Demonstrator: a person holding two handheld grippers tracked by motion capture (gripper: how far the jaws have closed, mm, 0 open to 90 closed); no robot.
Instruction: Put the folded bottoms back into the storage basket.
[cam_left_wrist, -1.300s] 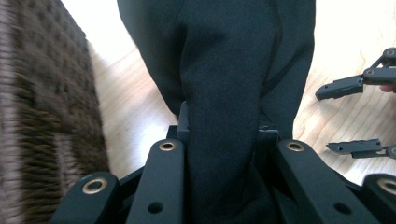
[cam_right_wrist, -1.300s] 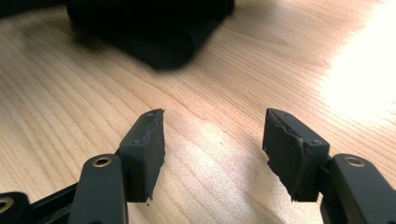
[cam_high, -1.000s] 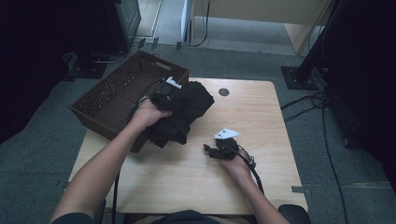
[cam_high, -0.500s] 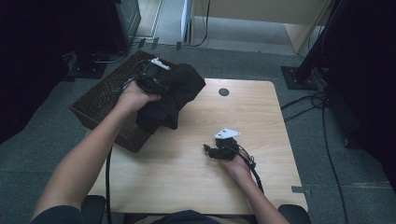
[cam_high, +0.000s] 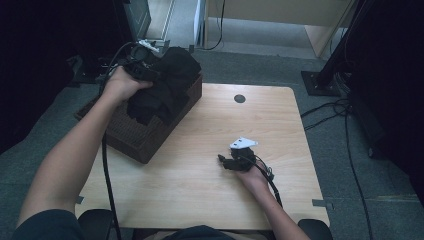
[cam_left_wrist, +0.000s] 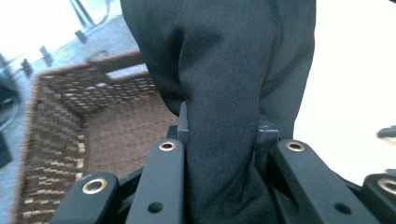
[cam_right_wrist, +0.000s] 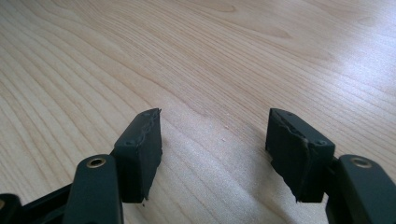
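A black cloth (cam_high: 167, 85) hangs bunched from my left gripper (cam_high: 145, 62), held up over the brown woven basket (cam_high: 130, 135) at the table's left edge. In the left gripper view the cloth (cam_left_wrist: 224, 84) fills the gap of the left gripper (cam_left_wrist: 222, 135), with both jaws pressed on it and the basket (cam_left_wrist: 70, 116) below. My right gripper (cam_high: 225, 160) rests low on the wooden table (cam_high: 200, 190), right of centre, pointing left. In the right gripper view this gripper (cam_right_wrist: 215, 140) stands open, with bare wood (cam_right_wrist: 210, 56) between its pads.
A small dark round hole cover (cam_high: 239, 98) sits near the table's far edge. The basket overhangs the table's left side. Cables (cam_high: 345, 115) and a black stand base (cam_high: 320, 82) lie on the grey floor to the right.
My left hand has carried the black cloth up and to the left, from over the table's middle to above the basket. The right gripper has stayed where it was.
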